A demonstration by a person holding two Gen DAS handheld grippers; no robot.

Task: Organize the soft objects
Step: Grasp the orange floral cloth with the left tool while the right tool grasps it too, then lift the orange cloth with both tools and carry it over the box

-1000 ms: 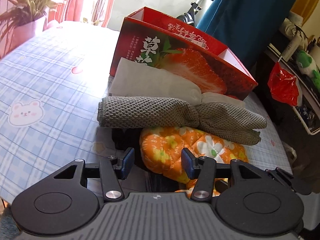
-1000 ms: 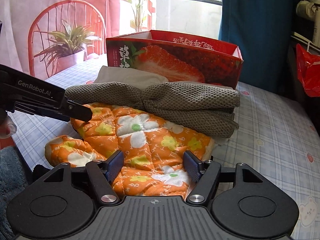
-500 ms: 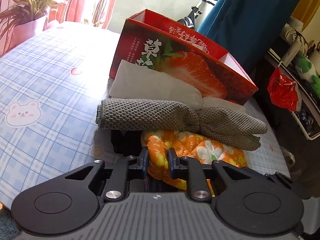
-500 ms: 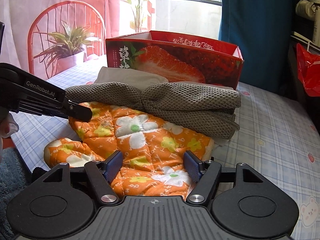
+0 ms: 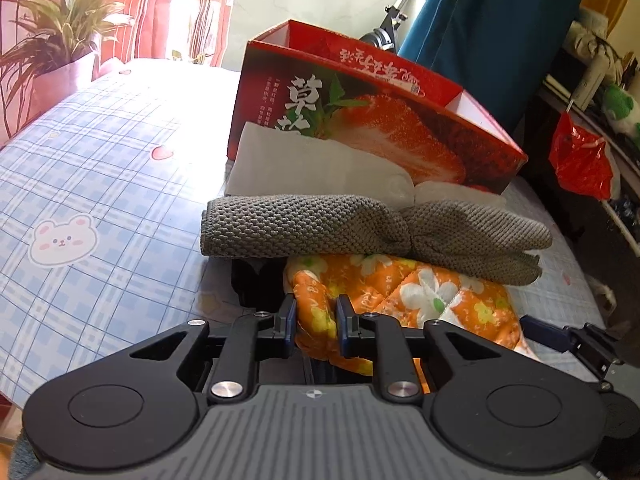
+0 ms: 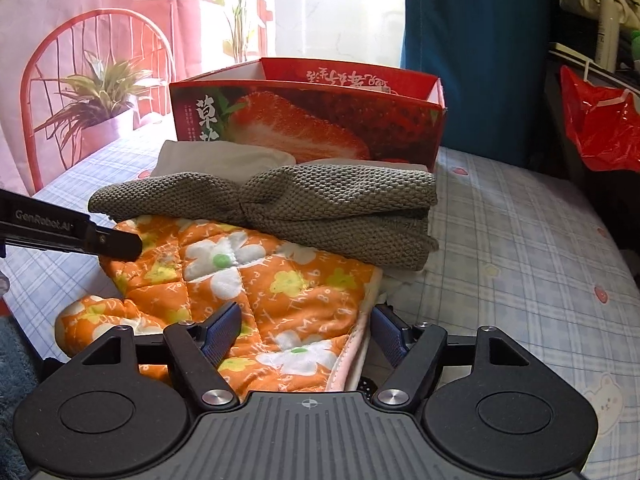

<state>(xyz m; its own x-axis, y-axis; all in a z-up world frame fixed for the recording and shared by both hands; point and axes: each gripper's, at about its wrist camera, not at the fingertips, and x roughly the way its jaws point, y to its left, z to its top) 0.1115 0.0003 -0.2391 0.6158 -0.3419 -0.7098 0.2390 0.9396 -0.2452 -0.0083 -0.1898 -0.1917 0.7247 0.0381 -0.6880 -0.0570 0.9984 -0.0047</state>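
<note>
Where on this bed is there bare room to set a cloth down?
Bare sheet left of the grey towel, toward the plant; and right of the towel, toward the red bag. Crowded: towel, mitt, white cloth before the box.

An orange flower-print quilted oven mitt lies nearest on the blue checked tablecloth. On its far edge rests a grey knitted folded cloth, and behind that a white folded cloth leans against the front wall of a red strawberry-print cardboard box. The left gripper sits at the mitt's left edge, pinching a fold; the right gripper straddles the mitt's near end. A potted green plant stands far left.
</note>
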